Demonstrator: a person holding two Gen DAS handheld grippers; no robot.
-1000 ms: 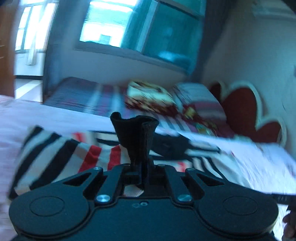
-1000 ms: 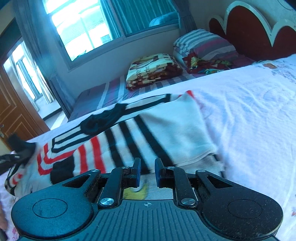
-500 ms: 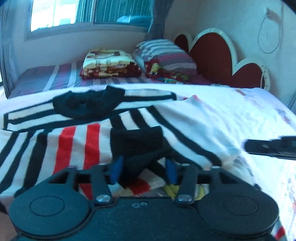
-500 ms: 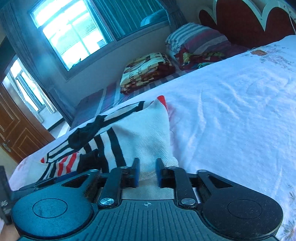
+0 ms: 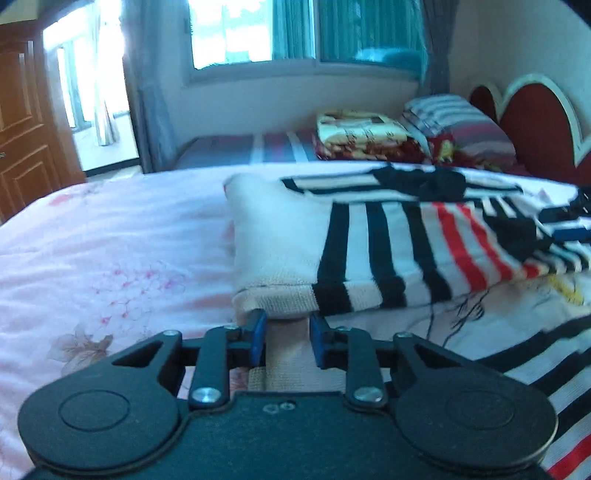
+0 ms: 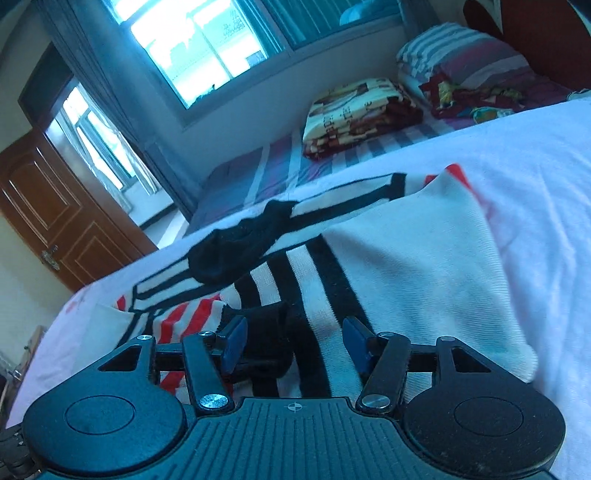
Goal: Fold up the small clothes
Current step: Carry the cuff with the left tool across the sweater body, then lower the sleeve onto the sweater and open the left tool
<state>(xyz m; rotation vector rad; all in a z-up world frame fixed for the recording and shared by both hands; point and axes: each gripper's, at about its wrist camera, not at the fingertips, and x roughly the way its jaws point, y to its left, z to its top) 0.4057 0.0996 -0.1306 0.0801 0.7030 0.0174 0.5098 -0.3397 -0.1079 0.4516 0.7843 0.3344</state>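
Observation:
A small striped sweater (image 5: 388, 240), cream with black and red stripes and black cuffs, lies folded on the pink floral bedspread (image 5: 110, 258). My left gripper (image 5: 286, 332) is open at the sweater's cream hem, with the hem edge between the blue pads. In the right wrist view the sweater (image 6: 406, 266) lies under my right gripper (image 6: 295, 343), which is open wide above a black cuff (image 6: 266, 332) lying on the stripes. The black collar (image 6: 236, 247) lies further back.
A second bed behind holds a folded patterned blanket (image 5: 362, 136) and striped pillows (image 5: 454, 122). A red scalloped headboard (image 5: 535, 122) stands at the right. A wooden door (image 6: 62, 221) is at the left. A window (image 5: 258, 33) is behind.
My left gripper let go of the black cuff and moved left to the cream hem. My right gripper opened wide, released the cream edge and shifted left over the stripes.

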